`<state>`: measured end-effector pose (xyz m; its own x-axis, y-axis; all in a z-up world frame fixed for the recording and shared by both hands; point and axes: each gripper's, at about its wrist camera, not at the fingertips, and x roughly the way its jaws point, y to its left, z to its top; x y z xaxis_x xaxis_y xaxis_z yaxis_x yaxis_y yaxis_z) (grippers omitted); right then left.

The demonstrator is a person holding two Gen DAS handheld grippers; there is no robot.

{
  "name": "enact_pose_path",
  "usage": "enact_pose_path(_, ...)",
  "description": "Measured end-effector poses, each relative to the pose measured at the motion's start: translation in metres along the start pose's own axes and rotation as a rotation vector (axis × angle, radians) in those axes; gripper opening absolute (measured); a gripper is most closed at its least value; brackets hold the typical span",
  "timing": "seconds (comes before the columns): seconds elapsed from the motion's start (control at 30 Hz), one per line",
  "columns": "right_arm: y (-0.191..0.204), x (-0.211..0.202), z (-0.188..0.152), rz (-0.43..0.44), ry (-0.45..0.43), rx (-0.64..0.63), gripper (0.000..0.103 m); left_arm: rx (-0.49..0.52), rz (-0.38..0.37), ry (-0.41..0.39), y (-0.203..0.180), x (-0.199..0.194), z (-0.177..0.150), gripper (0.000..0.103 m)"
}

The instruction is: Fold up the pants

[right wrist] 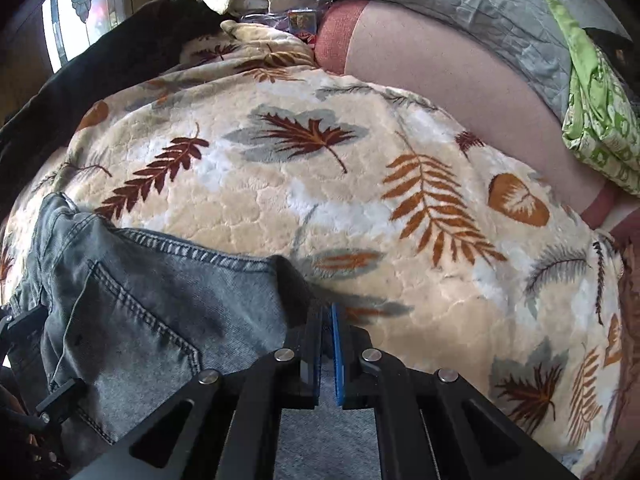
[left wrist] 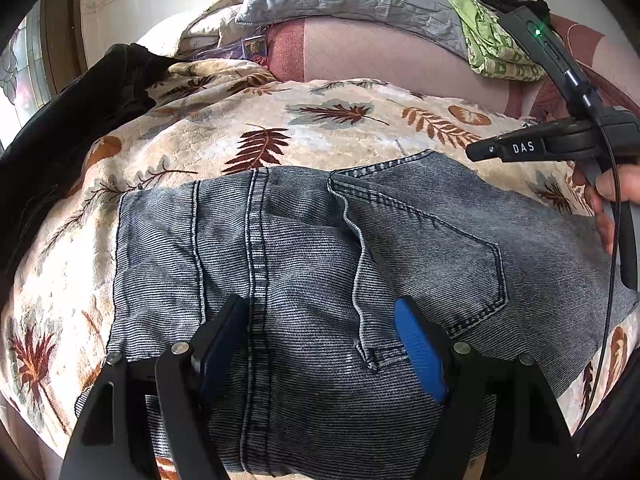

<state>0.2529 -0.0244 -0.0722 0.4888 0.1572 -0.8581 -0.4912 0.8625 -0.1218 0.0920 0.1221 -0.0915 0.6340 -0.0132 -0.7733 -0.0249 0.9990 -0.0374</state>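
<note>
The folded jeans lie on the leaf blanket, the left tool released above them, the right tool clenched empty at their three o'clock edge, so the fold may spring open.

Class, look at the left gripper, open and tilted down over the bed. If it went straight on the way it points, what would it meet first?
Most likely the jeans: the left gripper hangs open over the denim, near the long seam. Depth is hard to judge, but nothing lies between.
</note>
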Motion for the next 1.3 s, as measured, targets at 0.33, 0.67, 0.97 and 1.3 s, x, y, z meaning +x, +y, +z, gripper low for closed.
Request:
enact_pose_path(0.33, -0.001, -0.003, 0.004, 0.233, 0.018, 0.021, 0.088, -0.005, -0.017, 0.001, 0.002, 0.001, 0.001, 0.077)
enact_pose_path(0.67, 0.028, 0.047, 0.020, 0.132, 0.164, -0.168, 0.002, -0.005, -0.027, 0.001, 0.003, 0.001, 0.001, 0.077)
enact_pose_path(0.97, 0.024, 0.072, 0.032, 0.015, 0.099, -0.166, 0.002, 0.012, -0.015, 0.004, -0.001, 0.004, 0.002, 0.080)
enact_pose_path(1.3, -0.049, -0.011, -0.006, 0.408, 0.002, 0.289, 0.041, 0.009, 0.006, 0.001, -0.004, 0.005, 0.002, 0.081)
